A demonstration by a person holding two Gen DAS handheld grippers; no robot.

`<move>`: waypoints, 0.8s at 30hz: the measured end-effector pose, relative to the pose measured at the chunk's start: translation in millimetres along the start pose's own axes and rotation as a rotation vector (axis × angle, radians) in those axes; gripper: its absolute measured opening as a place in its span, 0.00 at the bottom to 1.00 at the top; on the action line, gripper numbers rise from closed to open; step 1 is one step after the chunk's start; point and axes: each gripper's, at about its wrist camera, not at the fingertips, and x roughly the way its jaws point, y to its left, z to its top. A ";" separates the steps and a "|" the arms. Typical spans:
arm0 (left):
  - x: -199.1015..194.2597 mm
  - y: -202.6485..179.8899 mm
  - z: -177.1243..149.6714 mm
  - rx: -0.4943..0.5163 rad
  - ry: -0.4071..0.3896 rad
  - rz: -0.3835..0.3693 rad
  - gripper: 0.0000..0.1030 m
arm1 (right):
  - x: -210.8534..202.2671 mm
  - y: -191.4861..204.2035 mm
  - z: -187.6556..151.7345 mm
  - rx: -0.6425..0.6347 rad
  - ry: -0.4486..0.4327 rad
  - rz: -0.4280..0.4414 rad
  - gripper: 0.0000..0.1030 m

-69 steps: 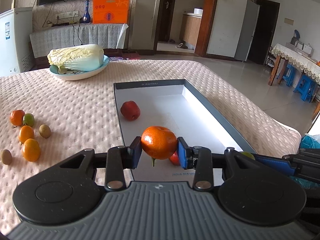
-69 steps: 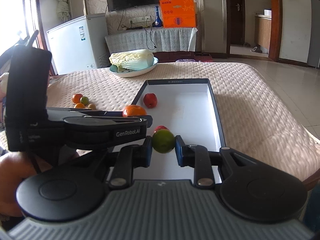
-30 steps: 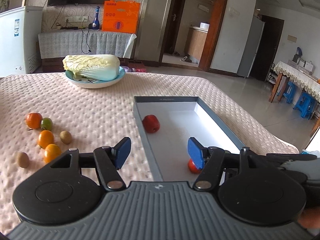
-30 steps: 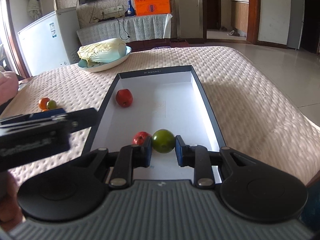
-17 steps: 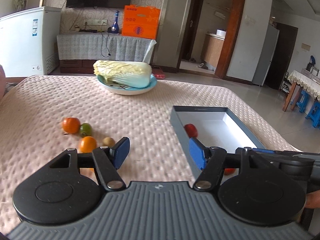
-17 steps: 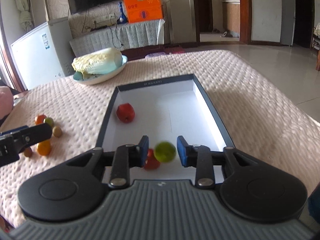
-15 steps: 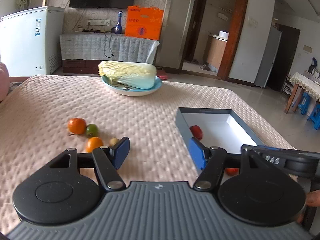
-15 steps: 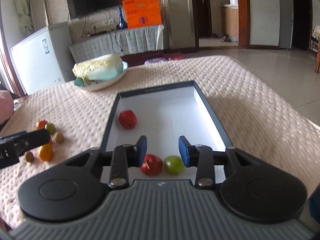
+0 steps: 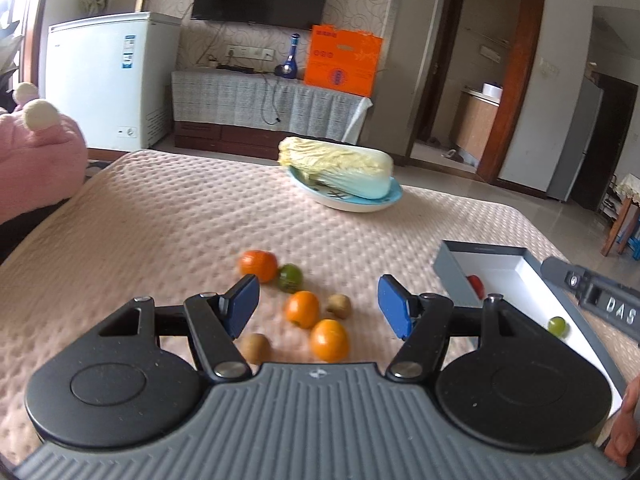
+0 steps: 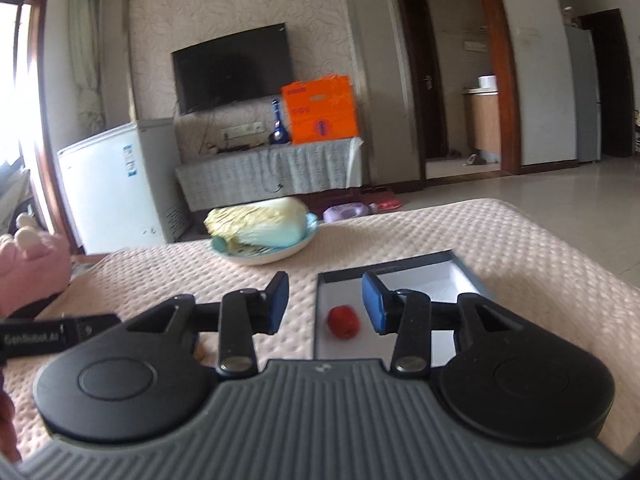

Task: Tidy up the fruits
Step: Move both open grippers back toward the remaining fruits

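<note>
My left gripper is open and empty above a cluster of loose fruit on the pink cloth: an orange, a green fruit, two more oranges and two kiwis. The grey box lies to the right with a red fruit and a green fruit inside. My right gripper is open and empty, raised over the box's near end, with the red fruit seen between its fingers.
A plate with a napa cabbage stands at the far side of the table. A pink plush sits at the left edge. The right gripper's body crosses the box's right side. The table edge lies to the right.
Both grippers let go of their fruit into the box. The left swung left to the loose fruit cluster. The right opened, dropped the green fruit and lifted back.
</note>
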 end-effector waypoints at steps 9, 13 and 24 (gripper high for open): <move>-15.6 61.9 4.0 -0.077 -0.012 0.089 0.69 | 17.3 66.0 -24.6 -0.153 0.128 0.154 0.42; -21.6 82.5 4.0 -0.114 -0.012 0.117 0.69 | 32.1 89.9 -36.9 -0.186 0.209 0.201 0.42; -20.8 89.3 -0.3 -0.088 0.008 0.095 0.69 | 64.0 125.3 -58.9 -0.235 0.306 0.216 0.42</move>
